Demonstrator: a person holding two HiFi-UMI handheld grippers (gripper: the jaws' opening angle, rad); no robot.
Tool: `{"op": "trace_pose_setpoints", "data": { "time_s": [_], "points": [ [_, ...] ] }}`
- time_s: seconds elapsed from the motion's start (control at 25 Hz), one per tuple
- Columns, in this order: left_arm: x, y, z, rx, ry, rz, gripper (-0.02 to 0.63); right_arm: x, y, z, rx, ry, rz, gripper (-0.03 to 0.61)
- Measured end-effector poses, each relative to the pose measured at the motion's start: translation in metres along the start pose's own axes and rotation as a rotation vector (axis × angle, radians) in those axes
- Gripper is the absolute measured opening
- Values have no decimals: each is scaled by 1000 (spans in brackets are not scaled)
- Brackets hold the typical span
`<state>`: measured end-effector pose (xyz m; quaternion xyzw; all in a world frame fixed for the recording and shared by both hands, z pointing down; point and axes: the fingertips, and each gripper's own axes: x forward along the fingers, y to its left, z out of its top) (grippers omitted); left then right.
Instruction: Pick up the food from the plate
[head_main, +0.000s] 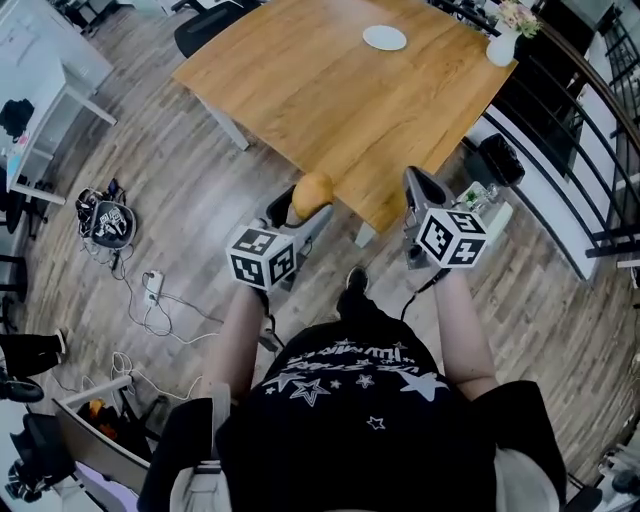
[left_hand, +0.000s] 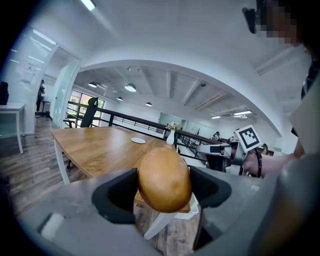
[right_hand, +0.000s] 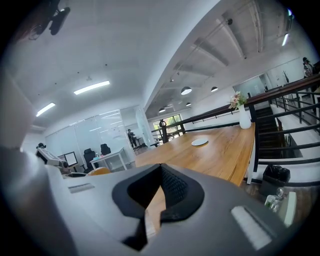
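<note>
In the head view my left gripper (head_main: 306, 203) is shut on a round golden-brown piece of food (head_main: 313, 193), held in the air just off the near corner of the wooden table (head_main: 300, 85). The left gripper view shows the food (left_hand: 164, 179) clamped between the dark pads (left_hand: 116, 196). A white plate (head_main: 385, 38) lies bare near the table's far edge, also seen as a small plate (left_hand: 138, 141) and as a plate (right_hand: 199, 142). My right gripper (head_main: 422, 188) hangs beside the table corner, shut (right_hand: 150, 212) with nothing in it.
A white vase with flowers (head_main: 503, 45) stands on the table's far right corner. A black railing (head_main: 590, 120) runs along the right, with a dark bin (head_main: 500, 160) below it. Cables and a power strip (head_main: 152, 288) lie on the floor at left. An office chair (head_main: 205, 25) stands behind the table.
</note>
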<state>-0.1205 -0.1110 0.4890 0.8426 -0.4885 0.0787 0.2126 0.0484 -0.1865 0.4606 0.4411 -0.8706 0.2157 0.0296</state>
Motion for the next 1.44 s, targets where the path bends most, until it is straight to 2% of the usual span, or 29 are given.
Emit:
{"op": "trace_pose_setpoints", "data": {
  "time_s": [0.36,0.96,1.44],
  "points": [
    [-68,-21,-41,-26,-8,31,341,-45,49,-29,-46,25,25,2],
    [-152,-49,-52,-13,-97,63,341,-87,122,-36,-122,3,97,1],
    [-180,-68,-63,-6,-112,53,341,-126,128,-59,-119,18,70,1]
  ]
}}
